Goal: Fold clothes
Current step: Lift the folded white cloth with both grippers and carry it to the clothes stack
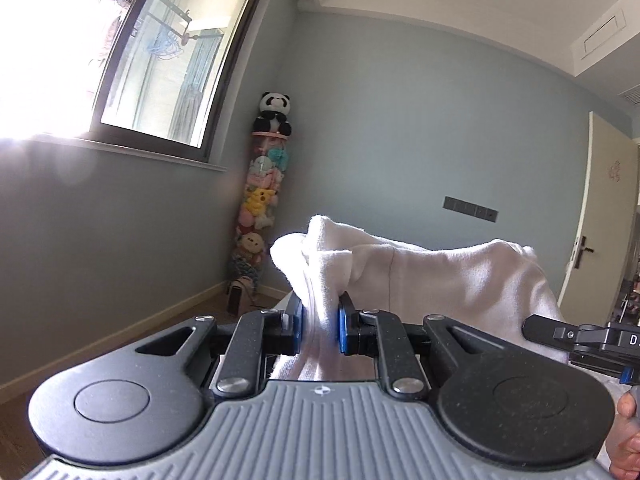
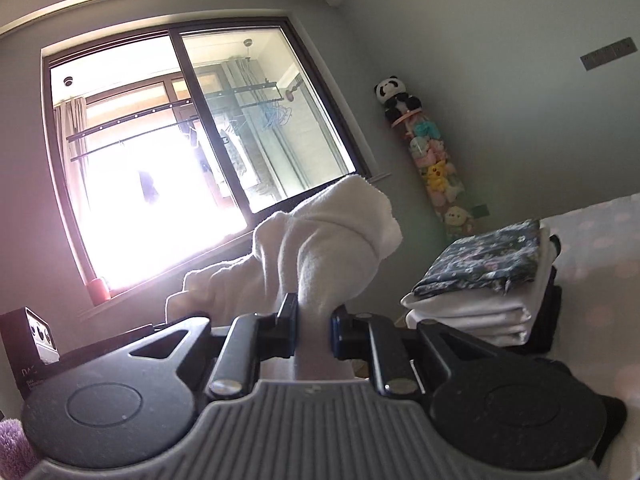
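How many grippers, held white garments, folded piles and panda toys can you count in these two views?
Grippers: 2, left gripper and right gripper
Held white garment: 1
Folded pile: 1
Panda toy: 1
Total: 5

Strong daylight pours through the dark-framed sliding window (image 2: 192, 152), blown out to white at nine o'clock in both views, with pinkish flare along the left edge. Blue-grey walls stay evenly lit. Fisheye bending curves the frame edges; corners darken.
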